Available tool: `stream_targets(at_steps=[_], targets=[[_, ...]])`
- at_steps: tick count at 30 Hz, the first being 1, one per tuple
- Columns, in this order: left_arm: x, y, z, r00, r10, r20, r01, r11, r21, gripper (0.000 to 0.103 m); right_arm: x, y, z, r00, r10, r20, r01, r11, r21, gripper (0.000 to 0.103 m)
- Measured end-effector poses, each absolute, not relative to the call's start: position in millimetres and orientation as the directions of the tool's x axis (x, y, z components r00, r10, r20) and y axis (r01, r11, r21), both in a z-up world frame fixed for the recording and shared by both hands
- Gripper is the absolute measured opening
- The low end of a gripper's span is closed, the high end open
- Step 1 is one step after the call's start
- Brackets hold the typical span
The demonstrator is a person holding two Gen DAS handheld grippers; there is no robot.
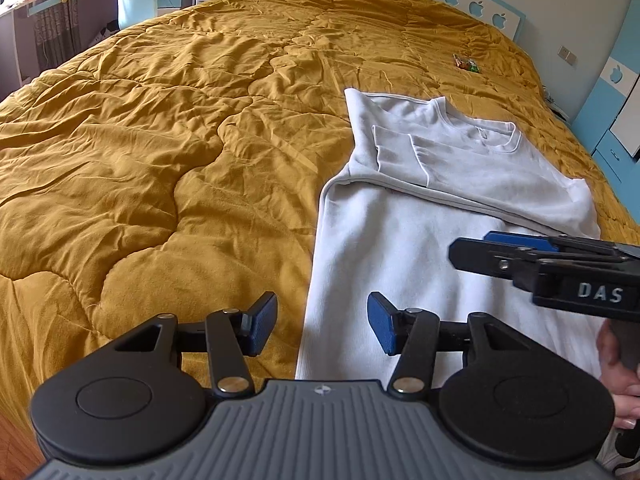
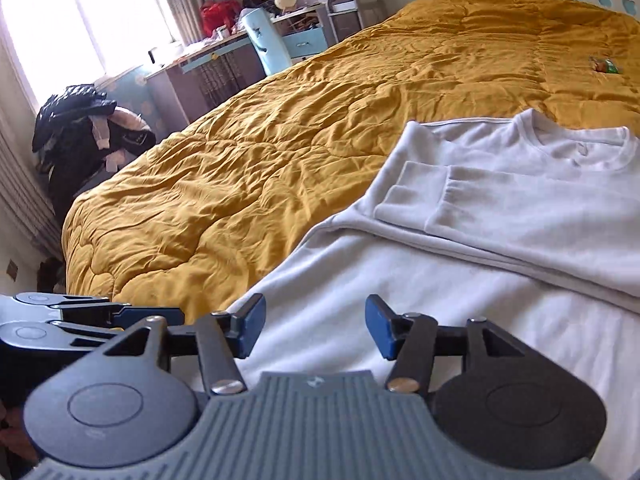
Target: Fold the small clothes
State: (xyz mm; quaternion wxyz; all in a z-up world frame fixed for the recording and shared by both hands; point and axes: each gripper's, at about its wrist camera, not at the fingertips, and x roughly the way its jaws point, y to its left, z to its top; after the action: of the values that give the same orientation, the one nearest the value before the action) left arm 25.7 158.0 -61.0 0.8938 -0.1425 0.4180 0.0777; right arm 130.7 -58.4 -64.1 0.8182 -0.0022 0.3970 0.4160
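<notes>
Two claws, left claw [image 1: 322, 322] and right claw [image 2: 315, 326], hovering open and empty, aiming at soft, light sweatshirt [image 1: 404, 264] near hem.

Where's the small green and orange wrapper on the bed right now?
The wrapper lies alone on the mustard quilt, beyond the sweatshirt collar toward the headboard, upper right in both views.

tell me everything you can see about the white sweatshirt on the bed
The white sweatshirt is a soft, fleecy-looking knit with a ribbed round collar at the far end. It lies flat on the mustard quilt, partly folded: both sleeves are laid across the chest, their ribbed cuffs side by side near its left edge. The lower body stretches smoothly toward the cameras. Neither open claw grips it; whether one touches the cloth can't be told.
</notes>
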Motion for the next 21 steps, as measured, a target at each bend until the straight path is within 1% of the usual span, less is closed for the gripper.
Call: stream_targets(at_steps=[4,9,12,14,16,18,20,21], targets=[[29.1,155.1,-62.2,0.637,0.021,-0.77,-0.253,0.95,-0.183,0.061,128.1,-127.7,-50.4,0.461,0.625,-0.63,-0.585,0.748,0.313,0.056],[32.9,151.9,-67.7,0.618,0.03,-0.786,-0.257,0.952,-0.166,0.061,141.0,-210.4,-50.6,0.624,0.426,-0.655,-0.387,0.897,0.214,0.056],[33.1,147.8,-70.6,0.607,0.04,-0.794,-0.253,0.957,-0.145,0.061,154.6,-252.7,-52.3,0.693,0.294,-0.658,-0.278,0.951,0.133,0.056],[33.5,144.3,-71.3,0.602,0.049,-0.797,-0.246,0.961,-0.126,0.061,167.2,-275.2,-56.1,0.73,0.171,-0.662,-0.205,0.978,0.026,0.056],[34.5,140.9,-71.8,0.6,0.061,-0.798,-0.241,0.965,-0.107,0.061,180.1,-289.8,-63.4,0.747,0.083,-0.66,-0.173,0.982,-0.072,0.056],[36.5,137.6,-73.5,0.594,0.07,-0.801,-0.237,0.967,-0.092,0.061,189.9,-292.8,-72.2,0.786,0.034,-0.618,-0.219,0.949,-0.226,0.056],[39.3,134.7,-75.5,0.584,0.081,-0.808,-0.239,0.968,-0.076,0.061,196.1,-280.5,-86.3,0.824,0.021,-0.566,-0.308,0.856,-0.416,0.055],[39.6,133.1,-75.5,0.581,0.088,-0.809,-0.241,0.968,-0.068,0.061,201.3,-273.1,-94.9,0.831,-0.002,-0.556,-0.331,0.802,-0.498,0.054]])
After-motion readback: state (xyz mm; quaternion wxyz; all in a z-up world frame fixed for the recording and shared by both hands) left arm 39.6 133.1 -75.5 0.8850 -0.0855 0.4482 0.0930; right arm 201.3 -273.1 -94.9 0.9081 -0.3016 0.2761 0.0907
